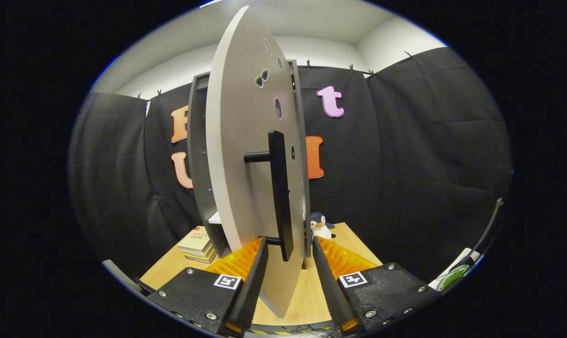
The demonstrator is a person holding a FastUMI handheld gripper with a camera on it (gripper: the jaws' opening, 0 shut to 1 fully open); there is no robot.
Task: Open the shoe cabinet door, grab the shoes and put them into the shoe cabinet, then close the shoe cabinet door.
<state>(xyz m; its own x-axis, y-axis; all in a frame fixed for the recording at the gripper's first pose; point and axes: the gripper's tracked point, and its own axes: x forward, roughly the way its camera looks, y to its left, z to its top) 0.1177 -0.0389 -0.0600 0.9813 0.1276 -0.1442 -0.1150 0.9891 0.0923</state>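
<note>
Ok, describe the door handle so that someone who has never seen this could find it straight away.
Start at the tall grey shoe cabinet on the wooden table. Its pale door stands open, edge-on toward the gripper. The handle is the upright black bar on that door's face, just above the gap between the open fingers; it is the door's only dark, protruding part.

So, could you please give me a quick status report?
Tool open, fingers straddling the door handle. Cabinet door swung open, edge-on. Penguin toy and books on the table beyond, not obstructing.
</note>
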